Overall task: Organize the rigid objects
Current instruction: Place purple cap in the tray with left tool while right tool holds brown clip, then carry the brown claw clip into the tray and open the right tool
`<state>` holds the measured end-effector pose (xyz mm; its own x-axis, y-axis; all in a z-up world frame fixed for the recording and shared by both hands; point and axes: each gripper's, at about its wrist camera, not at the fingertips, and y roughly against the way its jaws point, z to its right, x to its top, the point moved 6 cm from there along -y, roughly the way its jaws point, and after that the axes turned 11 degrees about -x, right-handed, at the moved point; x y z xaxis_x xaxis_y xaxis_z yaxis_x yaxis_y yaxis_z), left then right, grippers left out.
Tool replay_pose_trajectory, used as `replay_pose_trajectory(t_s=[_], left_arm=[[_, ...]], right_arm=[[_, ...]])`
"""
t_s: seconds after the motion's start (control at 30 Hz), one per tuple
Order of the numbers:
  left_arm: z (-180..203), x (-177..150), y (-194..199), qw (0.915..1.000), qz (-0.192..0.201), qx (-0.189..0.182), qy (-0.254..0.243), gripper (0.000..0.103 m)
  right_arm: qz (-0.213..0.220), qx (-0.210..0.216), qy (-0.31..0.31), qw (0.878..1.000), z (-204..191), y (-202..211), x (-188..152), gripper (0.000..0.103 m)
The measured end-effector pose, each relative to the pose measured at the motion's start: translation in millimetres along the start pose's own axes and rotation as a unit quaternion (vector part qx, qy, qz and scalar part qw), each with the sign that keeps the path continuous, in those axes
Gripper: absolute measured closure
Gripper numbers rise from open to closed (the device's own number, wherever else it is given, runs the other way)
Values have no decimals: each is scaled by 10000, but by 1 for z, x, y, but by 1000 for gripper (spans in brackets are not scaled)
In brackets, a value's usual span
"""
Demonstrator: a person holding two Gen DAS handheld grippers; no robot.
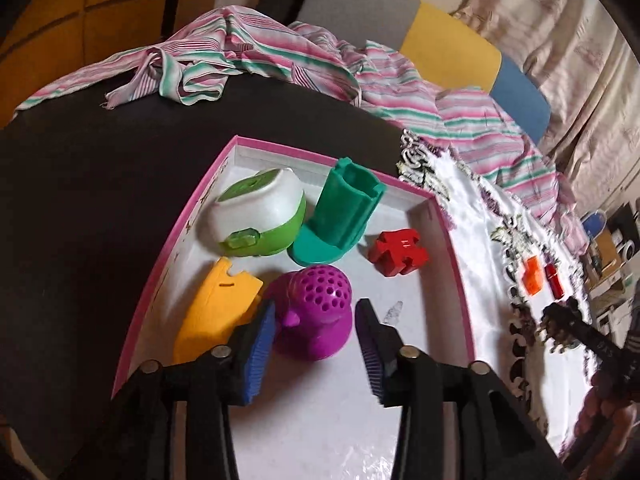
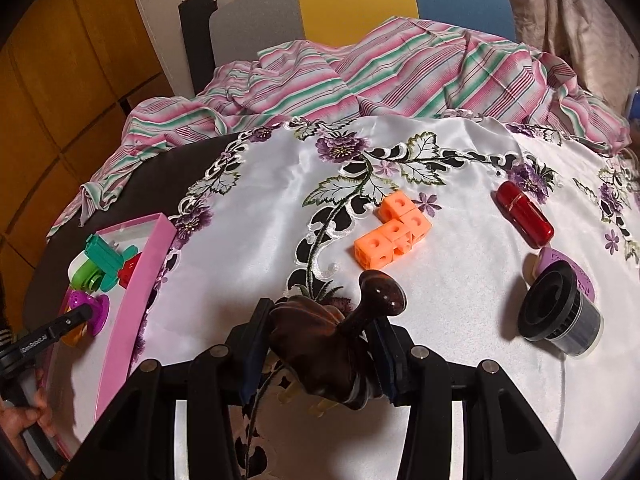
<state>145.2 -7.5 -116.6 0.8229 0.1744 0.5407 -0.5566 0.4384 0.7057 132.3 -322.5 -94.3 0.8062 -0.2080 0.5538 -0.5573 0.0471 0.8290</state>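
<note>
The left tongs (image 1: 316, 344) stand apart around the purple perforated piece (image 1: 316, 312), pads clear, inside the pink-rimmed tray (image 1: 452, 240) at lower centre. The right tongs (image 2: 320, 344) are clamped on a dark brown knobbed object (image 2: 332, 344) above the white embroidered cloth (image 2: 248, 240).

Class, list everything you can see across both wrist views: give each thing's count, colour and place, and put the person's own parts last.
Tray: one, pink rim, on dark table.
Case: one, white and green, tray's far corner.
Holder: one, teal, in tray.
Puzzle block: one, red, in tray.
Flat piece: one, yellow, in tray.
Perforated toy: one, purple, in tray between left fingers.
Cube cluster: one, orange, on embroidered cloth.
Capsule: one, red, on cloth.
Cylinder: one, black, on cloth.
Striped fabric: one, pink-green, table's far side.
Dark knobbed object: one, brown, in right gripper.
Left gripper: open.
Right gripper: gripping.
Hand: one, lower left.
</note>
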Motion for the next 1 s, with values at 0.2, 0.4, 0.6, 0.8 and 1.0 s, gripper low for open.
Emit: replay_pose_trajectory(t_s=[0.2, 0.4, 0.6, 0.8, 1.0], left_arm=[[4, -14, 19, 9996, 217, -104, 126, 58], [9, -38, 29, 9986, 168, -448, 216, 58], [13, -52, 29, 9986, 14, -518, 87, 58], [16, -59, 31, 9984, -28, -562, -38, 58], [16, -66, 35, 9979, -73, -637, -100, 58]], right_arm=[[4, -10, 26, 10000, -2, 0, -1, 56], [120, 133, 64, 9998, -8, 6, 0, 56], [145, 576, 0, 9982, -25, 14, -3, 56], [340, 852, 334, 9952, -53, 28, -11, 56], [318, 969, 535, 9933, -75, 35, -26, 56]])
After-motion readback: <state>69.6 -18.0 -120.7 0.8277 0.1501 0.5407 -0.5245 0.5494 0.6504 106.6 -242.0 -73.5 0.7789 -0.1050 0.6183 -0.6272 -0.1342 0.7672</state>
